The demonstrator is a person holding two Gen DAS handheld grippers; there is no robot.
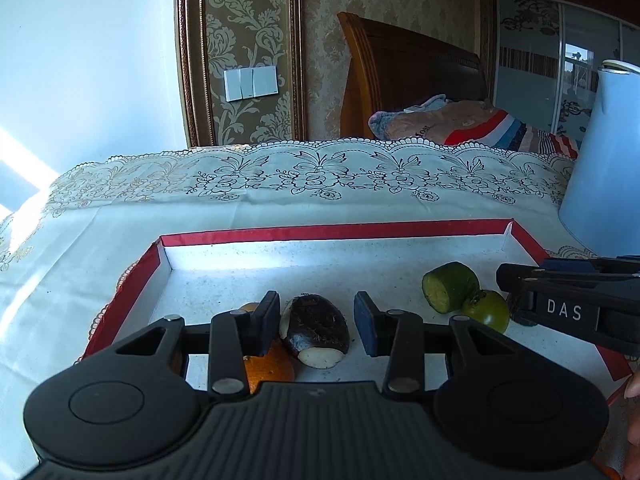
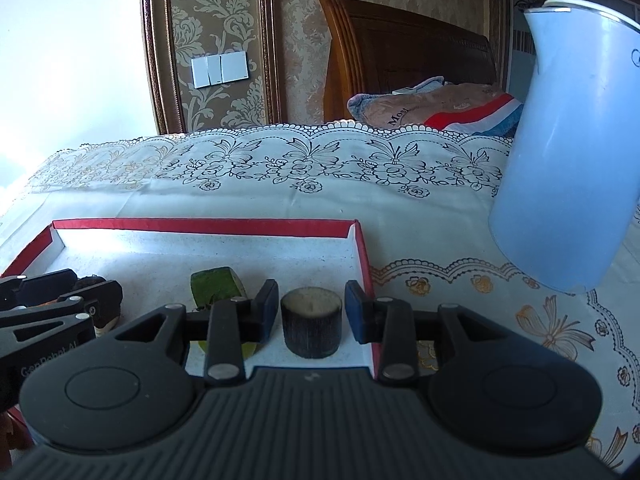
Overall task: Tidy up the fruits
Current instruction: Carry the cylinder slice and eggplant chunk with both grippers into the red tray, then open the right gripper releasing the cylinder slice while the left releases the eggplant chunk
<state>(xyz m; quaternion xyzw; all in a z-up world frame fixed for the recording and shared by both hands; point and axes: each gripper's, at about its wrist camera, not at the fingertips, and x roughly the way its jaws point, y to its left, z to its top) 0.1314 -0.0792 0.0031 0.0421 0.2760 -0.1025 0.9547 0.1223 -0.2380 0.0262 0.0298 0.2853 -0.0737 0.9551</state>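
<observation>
A red-rimmed white tray (image 1: 320, 232) lies on the tablecloth. My left gripper (image 1: 318, 324) is open around a dark brown fruit piece (image 1: 316, 330) with white cut ends that rests on the tray floor. A sliver of tray shows beside the right pad. An orange (image 1: 268, 368) sits partly hidden under its left finger. My right gripper (image 2: 312, 314) is open around a dark upright cylinder piece (image 2: 312, 328) with a pale top, with gaps on both sides. Behind it lie a green cut piece (image 1: 450, 286) and a green tomato (image 1: 486, 310).
A tall pale blue jug (image 2: 572, 160) stands on the lace tablecloth (image 2: 280, 184) right of the tray (image 2: 200, 226). The right gripper's tip (image 1: 510, 300) reaches in beside the tomato. A person's fingertips (image 1: 634, 384) show at the right edge. A bed headboard stands behind the table.
</observation>
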